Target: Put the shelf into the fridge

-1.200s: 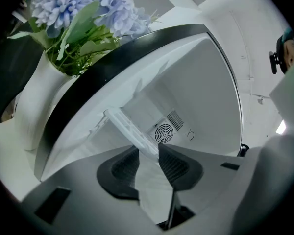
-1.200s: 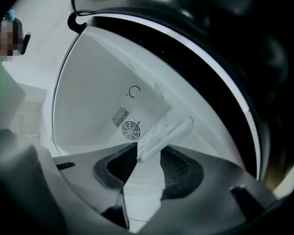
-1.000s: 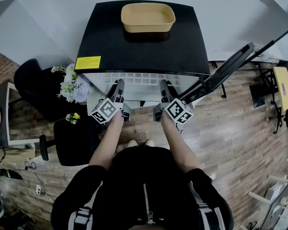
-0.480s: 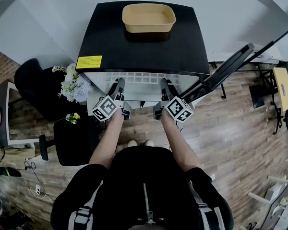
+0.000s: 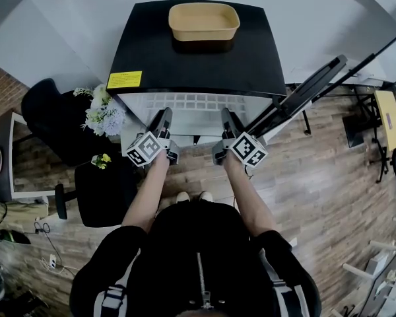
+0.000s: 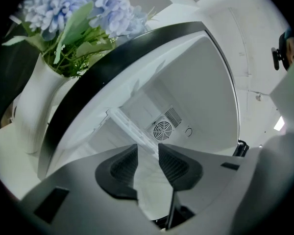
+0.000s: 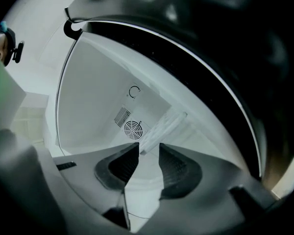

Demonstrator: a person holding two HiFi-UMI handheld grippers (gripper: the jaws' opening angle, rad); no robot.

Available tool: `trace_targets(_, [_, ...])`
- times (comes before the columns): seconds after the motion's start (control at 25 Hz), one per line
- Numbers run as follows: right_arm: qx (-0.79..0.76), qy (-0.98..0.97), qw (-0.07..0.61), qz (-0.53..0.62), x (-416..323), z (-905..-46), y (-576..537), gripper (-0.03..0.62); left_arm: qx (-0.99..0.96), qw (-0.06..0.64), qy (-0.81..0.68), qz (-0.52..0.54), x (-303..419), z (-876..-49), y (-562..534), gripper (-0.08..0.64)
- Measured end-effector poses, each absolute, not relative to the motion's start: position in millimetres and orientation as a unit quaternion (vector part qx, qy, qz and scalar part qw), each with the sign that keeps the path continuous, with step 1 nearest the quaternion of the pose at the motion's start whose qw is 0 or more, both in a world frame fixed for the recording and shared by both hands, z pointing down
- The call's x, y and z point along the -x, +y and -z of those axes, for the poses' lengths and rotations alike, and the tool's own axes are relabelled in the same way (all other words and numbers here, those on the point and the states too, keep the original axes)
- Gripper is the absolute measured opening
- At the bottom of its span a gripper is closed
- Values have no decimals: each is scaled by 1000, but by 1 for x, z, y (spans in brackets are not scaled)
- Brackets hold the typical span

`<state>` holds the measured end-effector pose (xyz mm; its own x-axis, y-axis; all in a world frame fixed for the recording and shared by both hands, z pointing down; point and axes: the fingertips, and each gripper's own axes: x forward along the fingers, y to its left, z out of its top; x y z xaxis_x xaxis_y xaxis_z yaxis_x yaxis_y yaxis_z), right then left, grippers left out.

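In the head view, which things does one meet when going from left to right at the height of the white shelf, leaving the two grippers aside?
flowers → shelf → fridge door, standing open → yellow tabletop

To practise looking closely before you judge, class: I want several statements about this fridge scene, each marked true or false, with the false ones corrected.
1. A tan tub sits on top of the fridge. True.
2. The fridge door is shut. False: it stands swung open at the right side.
3. The shelf lies fully inside the fridge. False: its front part juts out of the opening.
4. Flowers stand at the person's left of the fridge. True.
5. The yellow sticker is on the door. False: it is on the fridge's black top, at the near left corner.
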<state>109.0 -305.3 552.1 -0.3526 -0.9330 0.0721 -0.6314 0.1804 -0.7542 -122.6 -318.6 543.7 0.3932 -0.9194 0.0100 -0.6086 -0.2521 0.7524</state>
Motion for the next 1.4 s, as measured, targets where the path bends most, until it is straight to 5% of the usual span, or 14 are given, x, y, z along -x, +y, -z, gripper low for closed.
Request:
trace_targets(0.36, [507,803,109,293,-90,-559,-264,73,-800,247,-534,120,133,-540,-280,49])
trace_targets(0.56, [514,829,45,214,-85,-542,-246,7,-827,166,-534,47,131,-525,-257,40])
trace_targets(0.8, [504,850,-18,153,-80,-537,-229,6,-846,100,-525,-1,127,-508,-236,38])
trace_targets(1.4, [545,830,-31,113,-104,-519,-194,6,-851,79,-520,10,134,-488,-201,38])
